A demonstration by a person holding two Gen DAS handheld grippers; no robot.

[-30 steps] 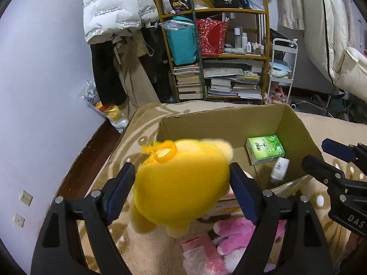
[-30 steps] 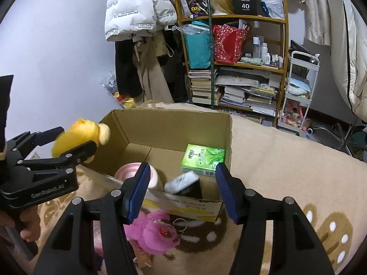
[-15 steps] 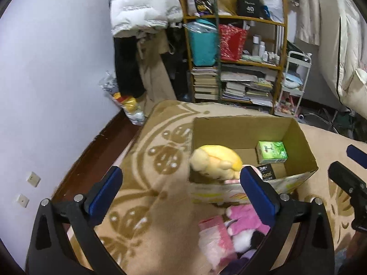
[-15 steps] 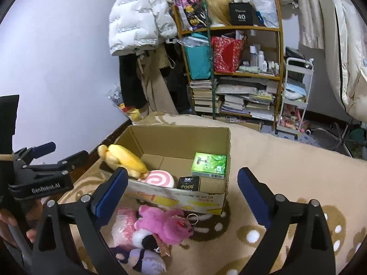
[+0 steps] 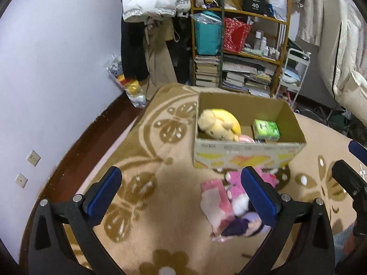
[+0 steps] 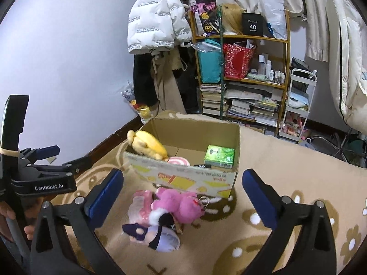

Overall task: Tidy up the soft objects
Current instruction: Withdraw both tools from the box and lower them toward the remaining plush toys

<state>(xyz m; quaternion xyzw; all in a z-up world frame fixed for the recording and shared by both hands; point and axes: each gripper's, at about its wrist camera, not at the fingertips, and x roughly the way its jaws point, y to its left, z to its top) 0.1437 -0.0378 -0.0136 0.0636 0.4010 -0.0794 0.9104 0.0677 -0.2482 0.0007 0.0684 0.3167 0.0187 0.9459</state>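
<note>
Left tongs [image 5: 181,190]: spread wide with nothing between them, hanging over bare carpet [image 5: 146,197] at about 7 o'clock from the box.
Yellow plush [image 5: 219,125]: lies in the left end of the cardboard box [image 5: 247,154], leaning on the left wall, clear of both tongs.
Box contents: a pink-and-white swirl item [image 6: 179,161] just right of the yellow plush, then a green carton [image 6: 219,156] at the right end.
Toys left to sort: a pink plush [image 6: 177,204] on the carpet just in front of the box at its 6 o'clock, a pale pink packet [image 6: 140,207] touching its left side, and a purple doll [image 6: 156,235] nearest the camera.
Right tongs [image 6: 182,191]: jaws have just been opening, now wide and empty, hovering above the pile.
Next step, as a judgement: take the pink plush, probably the topmost, though the blur leaves the overlap unsure.
How to do it well: come down over its body, close across the thickest part, avoid the key ring [image 6: 204,200] at its right, and lift clear before crossing the box's front wall.
</note>
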